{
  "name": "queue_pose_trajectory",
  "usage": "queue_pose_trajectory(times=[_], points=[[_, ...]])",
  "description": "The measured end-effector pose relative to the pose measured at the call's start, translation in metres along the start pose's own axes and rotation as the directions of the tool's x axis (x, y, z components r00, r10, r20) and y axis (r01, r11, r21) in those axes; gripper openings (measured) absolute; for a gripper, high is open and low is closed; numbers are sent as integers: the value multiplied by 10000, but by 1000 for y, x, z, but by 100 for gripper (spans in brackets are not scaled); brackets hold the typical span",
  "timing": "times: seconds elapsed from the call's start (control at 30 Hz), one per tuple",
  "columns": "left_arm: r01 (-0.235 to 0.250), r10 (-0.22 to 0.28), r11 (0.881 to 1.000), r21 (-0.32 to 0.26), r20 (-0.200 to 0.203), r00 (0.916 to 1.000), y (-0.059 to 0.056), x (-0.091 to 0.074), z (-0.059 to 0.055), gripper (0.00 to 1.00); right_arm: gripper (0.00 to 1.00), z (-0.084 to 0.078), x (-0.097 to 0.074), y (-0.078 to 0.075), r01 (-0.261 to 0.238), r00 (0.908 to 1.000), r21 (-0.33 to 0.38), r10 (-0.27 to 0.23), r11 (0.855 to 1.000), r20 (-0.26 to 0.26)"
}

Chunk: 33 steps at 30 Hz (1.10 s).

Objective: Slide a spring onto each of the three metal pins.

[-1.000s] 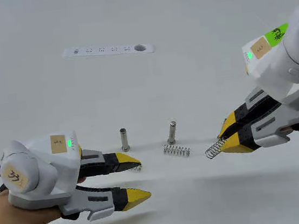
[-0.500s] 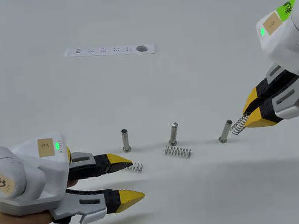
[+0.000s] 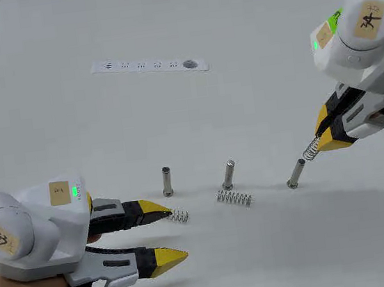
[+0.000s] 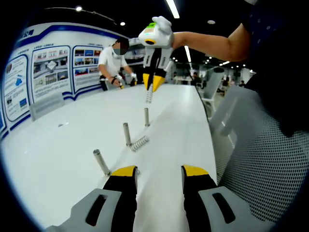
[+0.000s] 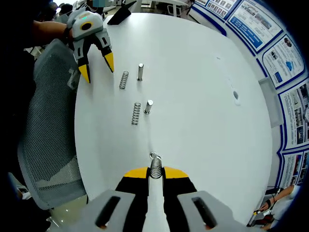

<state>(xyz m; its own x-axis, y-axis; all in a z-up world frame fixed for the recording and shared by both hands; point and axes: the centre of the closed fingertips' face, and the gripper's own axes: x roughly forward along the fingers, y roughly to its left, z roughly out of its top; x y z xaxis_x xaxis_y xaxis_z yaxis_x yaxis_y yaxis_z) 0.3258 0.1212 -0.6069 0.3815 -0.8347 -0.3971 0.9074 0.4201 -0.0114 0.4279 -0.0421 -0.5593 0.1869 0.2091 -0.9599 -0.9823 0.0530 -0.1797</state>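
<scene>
Left gripper (image 3: pixel 178 232) low over white worktop (image 3: pixel 71 130), jaws spread, nothing in them. Tips near short steel coil spring (image 3: pixel 178 216) lying by left steel pin (image 3: pixel 166 181), guessing that one's mine. Longer steel coil spring (image 3: pixel 234 198) flat before middle steel pin (image 3: pixel 229 174). Right steel pin (image 3: pixel 296 172) bare. Right gripper (image 3: pixel 326 137) jaws pinched on third coil spring (image 3: pixel 311 148), free end down just above that pin, so it can thread on.

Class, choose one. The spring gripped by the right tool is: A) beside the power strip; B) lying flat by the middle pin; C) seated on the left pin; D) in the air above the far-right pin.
D: the right tool is shut on the spring, which hangs just above the far-right pin.
</scene>
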Motion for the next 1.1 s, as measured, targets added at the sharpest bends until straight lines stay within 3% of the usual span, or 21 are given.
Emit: queue_pose_trajectory(times=[1.1], points=[[-1069, 1093, 9912, -783, 270, 9936, 19, -19, -2, 60, 11, -4, 17, -7, -391, 9982, -64, 388, 9992, -454]])
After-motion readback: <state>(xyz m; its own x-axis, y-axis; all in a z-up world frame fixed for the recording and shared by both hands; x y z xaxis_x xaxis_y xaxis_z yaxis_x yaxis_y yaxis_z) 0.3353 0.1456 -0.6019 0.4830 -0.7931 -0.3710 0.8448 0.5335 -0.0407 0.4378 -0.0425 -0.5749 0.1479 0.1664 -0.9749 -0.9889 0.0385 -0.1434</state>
